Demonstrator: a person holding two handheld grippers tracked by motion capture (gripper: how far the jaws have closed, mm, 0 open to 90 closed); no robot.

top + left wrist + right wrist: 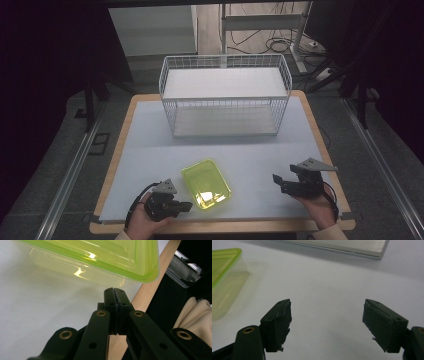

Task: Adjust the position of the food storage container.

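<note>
Lidded green plastic container (206, 185) at table's 6 o'clock: likely light, stiff, slick. Best hold: lid rim.
Left gripper (186, 205) jaws together, empty, just beside container.
Right gripper (276, 181) jaws apart, empty, 3 o'clock of container.

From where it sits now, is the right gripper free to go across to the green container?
Probably yes. The right gripper has its jaws open and pointed toward the green container, with bare table between them. The left gripper, jaws shut, sits at the container's opposite side, out of that path.

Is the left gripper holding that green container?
No. The left gripper has its jaws pressed together on nothing, just short of the lidded green container.
</note>
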